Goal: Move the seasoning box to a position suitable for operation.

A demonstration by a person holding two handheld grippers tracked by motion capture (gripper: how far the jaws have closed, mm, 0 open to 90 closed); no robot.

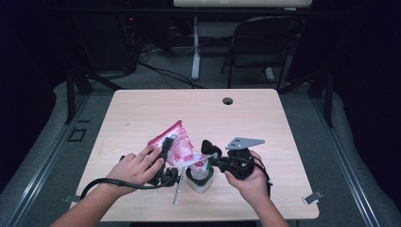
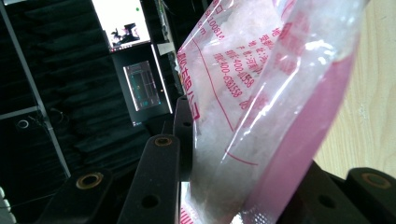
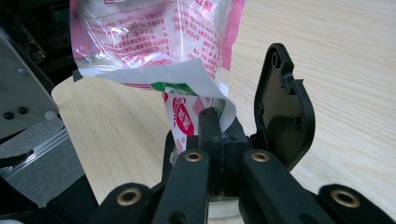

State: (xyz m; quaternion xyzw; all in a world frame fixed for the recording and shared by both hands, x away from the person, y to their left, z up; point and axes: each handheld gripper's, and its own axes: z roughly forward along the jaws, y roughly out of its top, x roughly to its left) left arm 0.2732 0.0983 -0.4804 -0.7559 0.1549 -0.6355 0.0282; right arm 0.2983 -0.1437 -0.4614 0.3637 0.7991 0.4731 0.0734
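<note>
Holding things nearest the person, the right hand-held gripper (image 1: 211,152) has its jaws pressed fully together on the peeled-back paper lid (image 3: 196,81) of a small white cup (image 1: 200,177), which stands on the bench (image 1: 265,127) at about six o'clock from the bench's middle. That lid flap looks thin and easy to tear, so a pinch near its free edge with a slow pull suits it; the cup seems light and could tip or slide if tugged sideways. What the cup contains cannot be made out.

Just beyond, at roughly eleven o'clock from the cup, the left hand-held gripper (image 1: 166,144) is closed partway on a pink-and-clear plastic bag (image 2: 261,93), its mouth tilted down toward the cup. The film is soft, crinkly and probably slippery, best gripped by a side fold. Inside lies a pale, whitish granular or flaky filling, loose enough to shift and pour.
</note>
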